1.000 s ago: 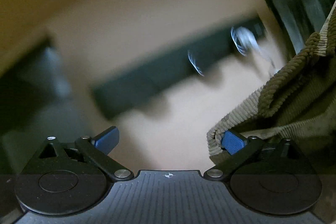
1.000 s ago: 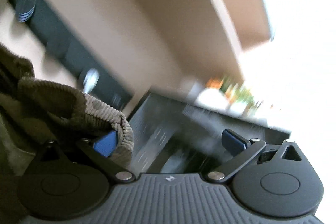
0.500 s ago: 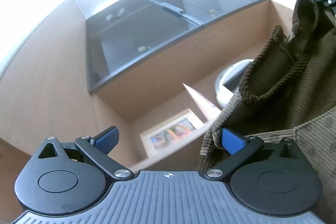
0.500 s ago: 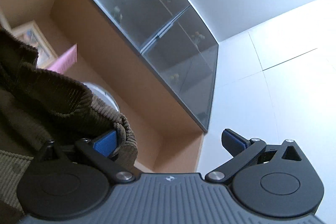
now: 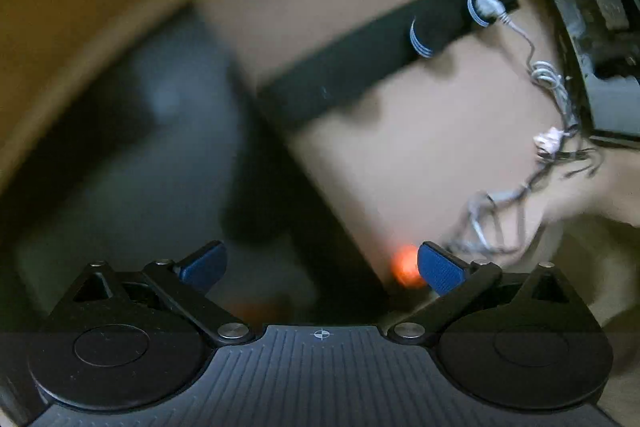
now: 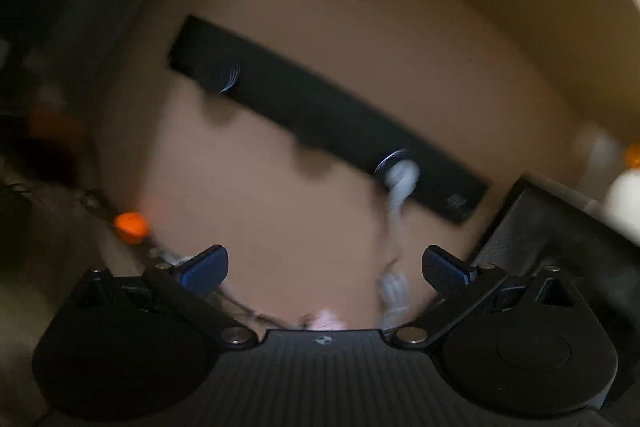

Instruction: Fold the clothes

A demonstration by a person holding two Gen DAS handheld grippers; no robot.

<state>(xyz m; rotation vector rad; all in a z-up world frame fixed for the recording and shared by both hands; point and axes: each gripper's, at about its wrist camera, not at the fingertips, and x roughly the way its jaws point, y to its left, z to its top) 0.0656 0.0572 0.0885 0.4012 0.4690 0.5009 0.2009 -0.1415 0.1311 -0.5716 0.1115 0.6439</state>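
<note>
A blurred tan wall carries a black power strip with a white cable.
Left tongs and right tongs both gape wide, empty; no clothing is visible in either view.

A tan surface carries a black strip and grey cables.

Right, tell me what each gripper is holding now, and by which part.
Nothing is held. The left gripper and the right gripper both stand open, with no cloth between their blue pads; no garment shows in either blurred view.
</note>
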